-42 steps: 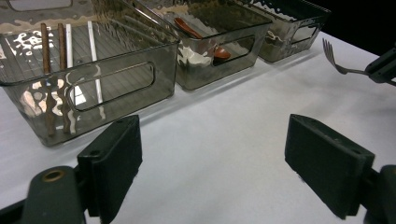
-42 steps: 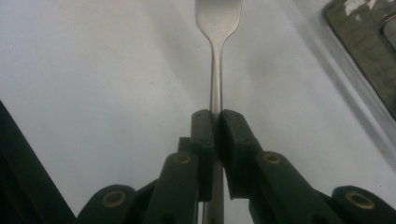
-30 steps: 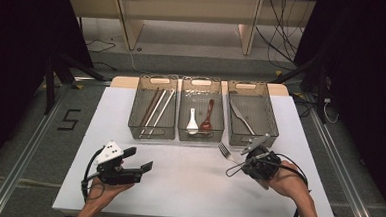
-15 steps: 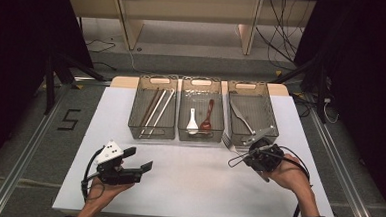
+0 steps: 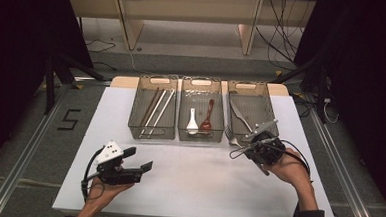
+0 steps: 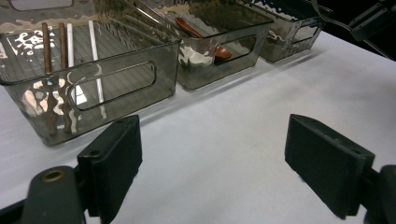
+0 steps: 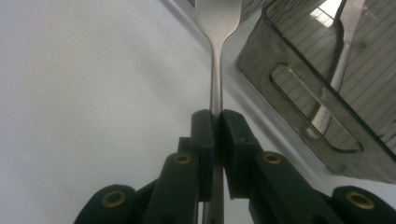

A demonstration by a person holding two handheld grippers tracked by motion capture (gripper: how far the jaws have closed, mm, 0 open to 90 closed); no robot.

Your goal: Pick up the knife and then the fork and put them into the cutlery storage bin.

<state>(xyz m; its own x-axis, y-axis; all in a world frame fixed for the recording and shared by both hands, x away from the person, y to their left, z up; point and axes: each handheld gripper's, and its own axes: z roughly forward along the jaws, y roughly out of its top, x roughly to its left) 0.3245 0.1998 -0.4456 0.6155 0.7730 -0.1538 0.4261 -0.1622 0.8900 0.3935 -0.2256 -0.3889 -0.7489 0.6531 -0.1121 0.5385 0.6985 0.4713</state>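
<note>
Fork [image 7: 215,70]: lying clamped by its handle in the right claw [image 5: 249,141], tines now reaching the near wall of the right bin [image 5: 253,111], closer than a second ago.
Right claw: pressing together on the fork, having travelled from the open worktop [image 5: 192,173] toward the bins.
Left claw [image 6: 212,163]: standing wide apart, gripping nothing, resting unmoved over the near-left worktop.

A slim silver fork [image 7: 215,70] is sitting clamped by its handle between the right tool's [image 7: 215,122] pads, tines pointing away, hanging just above the white bench [image 5: 197,184] beside the rightmost bin [image 5: 261,99].
</note>
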